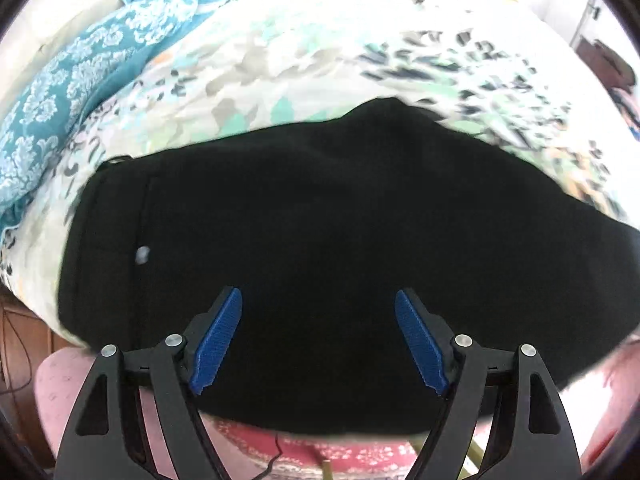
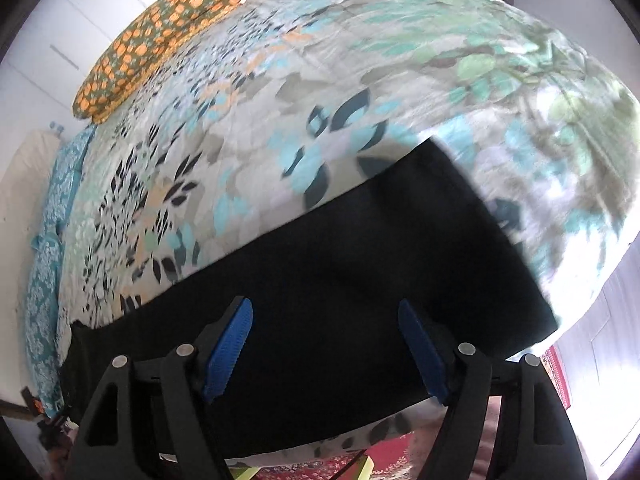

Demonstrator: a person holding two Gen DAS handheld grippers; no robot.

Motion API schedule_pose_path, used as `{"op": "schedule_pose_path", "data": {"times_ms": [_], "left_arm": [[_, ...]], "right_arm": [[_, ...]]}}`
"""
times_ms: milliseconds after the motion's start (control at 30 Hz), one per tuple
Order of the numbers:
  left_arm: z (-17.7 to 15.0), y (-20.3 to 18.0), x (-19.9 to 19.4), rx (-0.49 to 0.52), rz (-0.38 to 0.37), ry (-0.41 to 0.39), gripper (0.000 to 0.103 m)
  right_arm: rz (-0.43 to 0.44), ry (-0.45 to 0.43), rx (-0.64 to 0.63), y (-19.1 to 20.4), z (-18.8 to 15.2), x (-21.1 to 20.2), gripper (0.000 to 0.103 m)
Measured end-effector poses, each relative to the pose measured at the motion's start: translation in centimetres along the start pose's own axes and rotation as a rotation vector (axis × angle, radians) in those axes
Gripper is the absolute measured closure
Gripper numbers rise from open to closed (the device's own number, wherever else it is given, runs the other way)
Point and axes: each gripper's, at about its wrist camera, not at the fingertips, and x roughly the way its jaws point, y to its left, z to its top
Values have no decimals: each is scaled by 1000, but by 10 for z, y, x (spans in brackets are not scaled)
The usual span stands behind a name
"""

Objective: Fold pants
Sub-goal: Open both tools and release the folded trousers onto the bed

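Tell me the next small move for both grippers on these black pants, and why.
Probably lower both and close on the near edge. The left gripper and right gripper hang open above the black pants, which lie flat on the floral bedspread, nothing gripped.

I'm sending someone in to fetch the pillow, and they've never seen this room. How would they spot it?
Start at the bed with the leaf-print bedspread. Black pants lie at its near edge; go to the far corner instead. The pillow there is dark green covered in orange flowers, unlike the teal, white-patterned cloth along the bed's side.
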Motion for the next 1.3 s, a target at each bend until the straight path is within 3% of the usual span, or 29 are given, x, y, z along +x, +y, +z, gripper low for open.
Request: {"op": "schedule_pose_path", "data": {"times_ms": [100,133,167,300,467,567,700,1000,1067,1133,1300], "left_arm": [[-9,10,16,-21,34,28,18],[-9,11,14,-25,31,19,18],[-9,11,12,-23,31,21,18],[-16,13,-6,-44,-12,-31,18],[-9,9,-9,-94,-30,-46,18],[-8,7,-11,-91,-25,-62,18],[-10,6,-12,-78,-14,-74,18],[-10,12,-8,-104,-3,-71,18],[-10,12,-8,-107,-4,-71,18],[-10,11,-8,-102,-3,-71,18],[-10,9,-8,-93,-1,-78,18]], "right_arm": [[-15,87,86,-42,16,11,30],[16,88,120,-53,20,9,43],[47,62,140,-60,24,2,46],[-24,-53,-37,-55,41,-28,40],[39,44,-159,-58,49,-14,39],[58,101,-179,-67,50,0,39],[12,177,-207,-74,53,24,39],[109,269,-265,-66,46,30,41],[89,274,-269,-67,44,31,45],[64,281,-243,-71,46,32,58],[83,310,-223,-72,47,31,73]]}}
